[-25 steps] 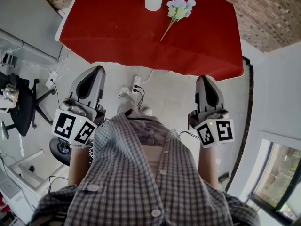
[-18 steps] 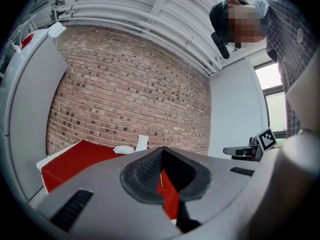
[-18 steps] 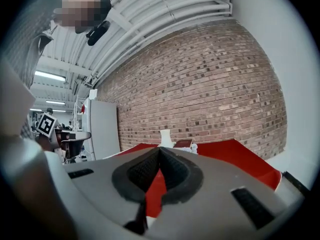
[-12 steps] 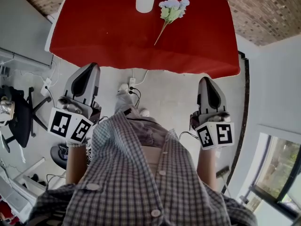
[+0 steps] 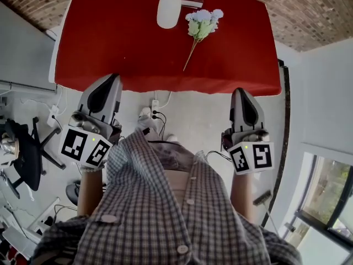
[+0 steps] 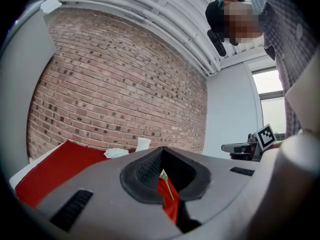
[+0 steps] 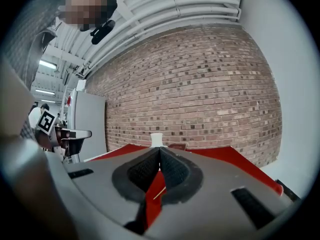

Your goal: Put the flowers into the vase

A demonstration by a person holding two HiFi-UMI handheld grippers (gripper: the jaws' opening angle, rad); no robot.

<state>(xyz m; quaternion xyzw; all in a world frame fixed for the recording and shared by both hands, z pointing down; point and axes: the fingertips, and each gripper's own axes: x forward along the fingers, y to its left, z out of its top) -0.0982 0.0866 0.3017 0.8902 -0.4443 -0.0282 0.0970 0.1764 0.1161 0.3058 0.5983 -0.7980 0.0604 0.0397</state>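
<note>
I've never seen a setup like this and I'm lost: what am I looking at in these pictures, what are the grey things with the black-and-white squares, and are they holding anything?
There is no robot: a person in a checked shirt holds a claw in each hand. The cubes with squares are part of them. The head view comes from a camera on the person's head, looking steeply down at the left claw and right claw, which point toward a table with a red cloth. The two gripper views come from cameras riding on the claws, looking along their jaws. On the table stands a white vase, with a bunch of pale flowers lying to its right. Both claws are shut and empty.
</note>
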